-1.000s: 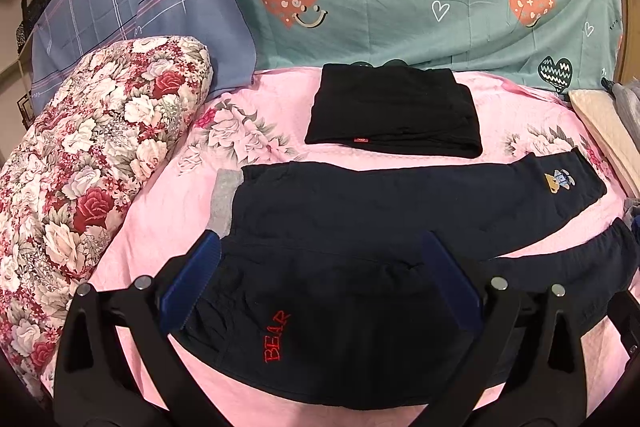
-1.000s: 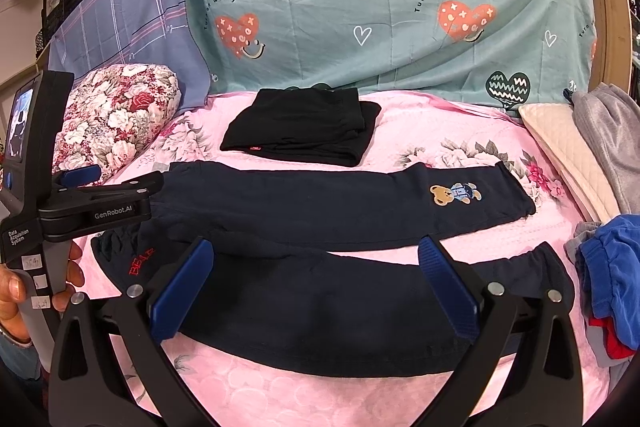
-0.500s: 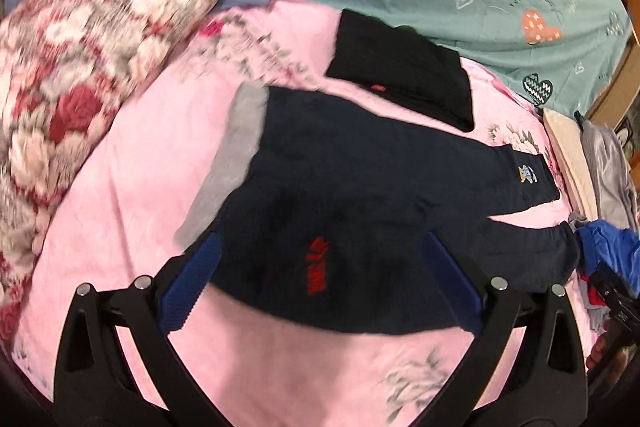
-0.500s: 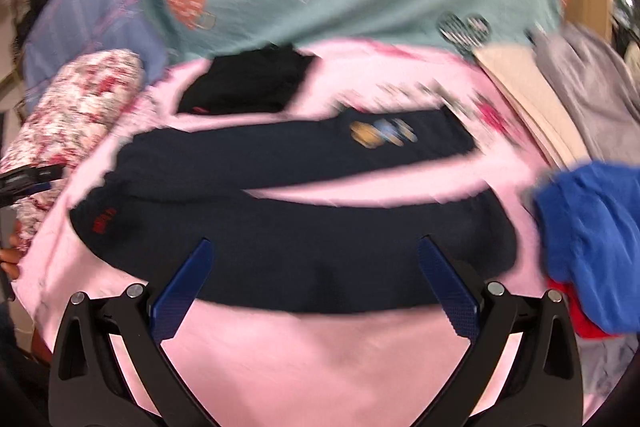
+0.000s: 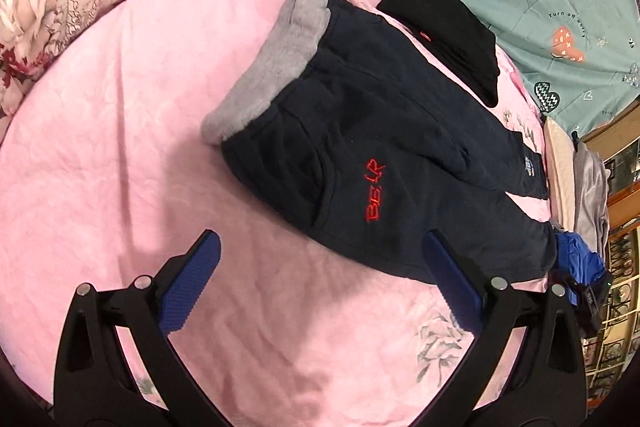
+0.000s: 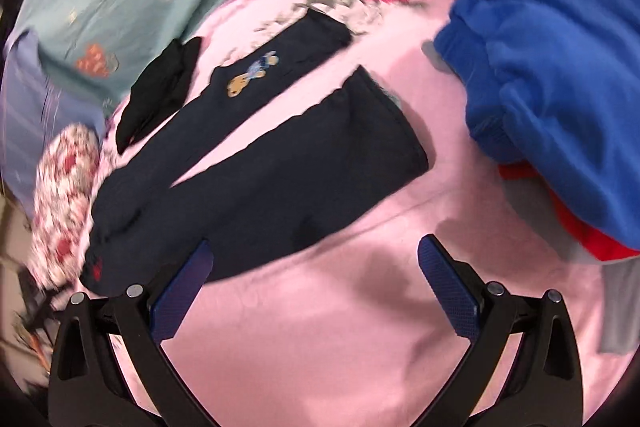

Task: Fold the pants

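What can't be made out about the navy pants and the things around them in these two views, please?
- Left wrist view: the navy pants' near leg cuff is hidden behind the blue garment and the gripper's finger.
- Right wrist view: the waistband end is motion-blurred; the red lettering is unreadable there.
- Right wrist view: the floral pillow is smeared.
- Both views: what the folded black garment is cannot be told.

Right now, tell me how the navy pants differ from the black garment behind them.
The navy pants lie spread flat with both legs apart; the black garment is already folded into a compact stack. The pants show red lettering, a bear patch and grey lining at the waist; the black one shows only a small red tag. Both are dark and rest on the pink bedspread.
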`<state>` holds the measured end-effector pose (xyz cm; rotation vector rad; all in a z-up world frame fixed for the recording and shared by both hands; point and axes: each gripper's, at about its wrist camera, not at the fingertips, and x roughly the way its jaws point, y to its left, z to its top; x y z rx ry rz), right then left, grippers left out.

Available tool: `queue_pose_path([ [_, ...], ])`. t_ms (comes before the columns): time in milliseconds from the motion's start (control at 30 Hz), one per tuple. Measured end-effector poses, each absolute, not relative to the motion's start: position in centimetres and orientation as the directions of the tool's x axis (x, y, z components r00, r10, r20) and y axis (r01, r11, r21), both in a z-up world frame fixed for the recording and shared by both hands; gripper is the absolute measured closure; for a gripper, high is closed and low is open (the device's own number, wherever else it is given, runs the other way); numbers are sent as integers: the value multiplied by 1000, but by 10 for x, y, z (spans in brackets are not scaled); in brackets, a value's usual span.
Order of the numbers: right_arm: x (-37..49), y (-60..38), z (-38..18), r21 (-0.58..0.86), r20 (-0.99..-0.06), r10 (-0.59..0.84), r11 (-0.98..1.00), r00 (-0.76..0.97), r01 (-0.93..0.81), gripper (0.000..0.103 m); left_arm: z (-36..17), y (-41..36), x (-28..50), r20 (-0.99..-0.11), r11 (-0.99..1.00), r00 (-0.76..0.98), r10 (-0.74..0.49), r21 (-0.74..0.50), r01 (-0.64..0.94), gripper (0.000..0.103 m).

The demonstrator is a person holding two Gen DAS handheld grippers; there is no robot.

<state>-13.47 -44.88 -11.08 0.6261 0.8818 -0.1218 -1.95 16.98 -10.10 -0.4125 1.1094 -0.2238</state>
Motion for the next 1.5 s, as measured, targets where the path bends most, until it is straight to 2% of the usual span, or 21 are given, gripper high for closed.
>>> queue_pose_path([
  [100, -123, -457, -121, 530, -734, 207, 770, 647, 355, 1, -105, 169, -18, -818, 896, 422, -391, -444, -31, 2],
  [300, -105, -461, -129, 567, -702, 225, 750, 676, 340, 4, -116, 171, -11, -815, 871, 397, -422, -486, -71, 2],
  [367, -100, -461, -132, 596, -686, 266, 739, 677, 313, 24, -122, 171, -7, -815, 862, 385, -434, -499, -85, 2],
  [400, -100, -462, -133, 609, -677, 279, 732, 681, 307, 30, -125, 172, -6, -814, 855, 377, -442, -509, -97, 2],
  [467, -100, -462, -138, 621, -677, 301, 723, 671, 302, 80, -126, 172, -3, -806, 848, 389, -446, -520, -103, 2],
  [533, -101, -463, -144, 637, -678, 316, 704, 664, 314, 84, -127, 171, 2, -800, 838, 386, -458, -534, -111, 2],
  [800, -118, -465, -133, 631, -653, 280, 715, 704, 302, 85, -129, 170, 24, -744, 766, 426, -515, -622, -160, 4],
  [867, -118, -467, -134, 633, -654, 280, 711, 703, 305, 85, -126, 167, 25, -733, 759, 440, -518, -631, -158, 12],
  [900, -117, -467, -136, 642, -652, 294, 705, 699, 301, 85, -124, 165, 26, -734, 764, 447, -512, -627, -155, 21],
  [933, -116, -467, -138, 654, -648, 316, 697, 693, 294, 81, -123, 165, 27, -739, 770, 449, -503, -619, -155, 25],
  [967, -114, -467, -143, 668, -656, 346, 680, 671, 302, 67, -123, 165, 27, -742, 773, 449, -498, -615, -158, 25],
  [1000, -113, -468, -147, 689, -656, 371, 650, 657, 321, 62, -123, 165, 27, -737, 767, 451, -503, -621, -160, 25],
  [1033, -114, -469, -147, 711, -635, 379, 627, 673, 318, 50, -123, 165, 27, -735, 766, 455, -503, -623, -161, 26],
  [1067, -117, -470, -145, 718, -624, 366, 617, 691, 322, 45, -122, 165, 27, -738, 769, 457, -497, -619, -162, 27],
  [1200, -117, -465, -140, 674, -653, 328, 662, 683, 327, 44, -125, 166, 28, -747, 783, 459, -480, -602, -160, 39],
  [1267, -115, -467, -142, 687, -639, 329, 649, 695, 325, 44, -127, 166, 29, -748, 784, 465, -474, -599, -165, 47],
  [1300, -113, -468, -143, 692, -632, 326, 647, 703, 321, 44, -128, 166, 29, -750, 786, 468, -467, -595, -168, 60],
  [1333, -110, -468, -144, 686, -628, 311, 653, 714, 319, 47, -129, 166, 29, -759, 796, 470, -451, -580, -172, 79],
  [1367, -108, -468, -144, 676, -633, 297, 662, 714, 324, 63, -130, 168, 29, -764, 803, 471, -441, -570, -174, 87],
  [1433, -105, -468, -149, 676, -645, 305, 656, 701, 336, 91, -130, 172, 27, -755, 797, 478, -448, -580, -169, 90],
  [1500, -110, -470, -152, 677, -645, 301, 652, 703, 342, 92, -128, 176, 25, -742, 792, 498, -448, -588, -163, 91],
])
